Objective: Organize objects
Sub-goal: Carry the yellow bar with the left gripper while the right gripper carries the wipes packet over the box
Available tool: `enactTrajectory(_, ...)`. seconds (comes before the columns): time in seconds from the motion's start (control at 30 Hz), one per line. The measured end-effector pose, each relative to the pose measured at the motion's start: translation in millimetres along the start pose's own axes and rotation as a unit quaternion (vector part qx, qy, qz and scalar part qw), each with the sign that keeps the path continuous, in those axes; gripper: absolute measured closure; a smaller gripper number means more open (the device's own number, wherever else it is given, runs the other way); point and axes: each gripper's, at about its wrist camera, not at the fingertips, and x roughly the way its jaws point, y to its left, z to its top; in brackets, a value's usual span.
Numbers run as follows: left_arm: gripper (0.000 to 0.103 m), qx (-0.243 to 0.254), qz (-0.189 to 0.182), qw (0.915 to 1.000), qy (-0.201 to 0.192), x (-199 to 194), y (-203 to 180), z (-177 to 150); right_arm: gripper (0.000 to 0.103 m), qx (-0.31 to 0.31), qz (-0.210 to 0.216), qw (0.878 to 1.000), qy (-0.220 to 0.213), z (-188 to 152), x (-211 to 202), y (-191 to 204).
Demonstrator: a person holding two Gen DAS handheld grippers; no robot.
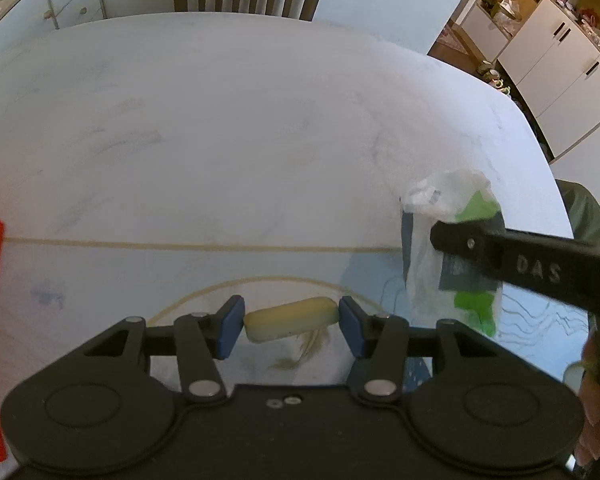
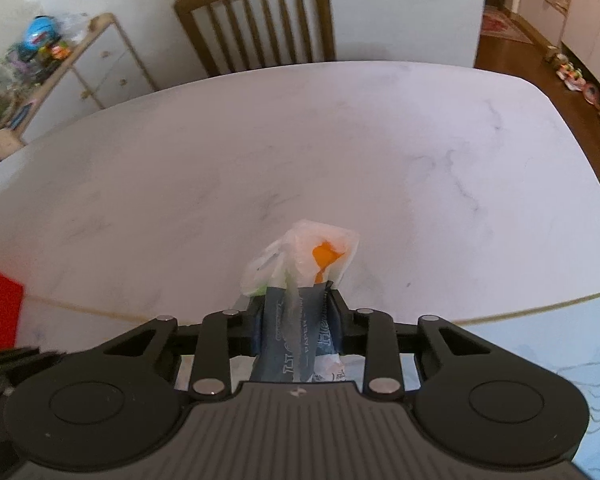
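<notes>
Soap (image 1: pixel 290 319) sits pinched between the blue pads of the left gripper (image 1: pixel 291 326), its jaws part closed, just above the white desk (image 1: pixel 228 128). The right gripper (image 2: pixel 297 322) has its jaws squeezed on a tissue pack (image 2: pixel 296 344) in plastic wrap.

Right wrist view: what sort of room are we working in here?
Most likely a home dining area. A white marble-look table has a slatted wooden chair pushed up to it, a cluttered white sideboard stands to one side, and shoes line a wooden floor by white cabinets.
</notes>
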Motion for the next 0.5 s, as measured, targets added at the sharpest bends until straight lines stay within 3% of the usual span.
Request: enactTrajectory(0.5,0.053,0.004,-0.026,0.9989,-0.04,-84.5,44.7,-27.8,0.073,-0.058,0.038,0.998,-0.012,-29.0,-77.0,59.3)
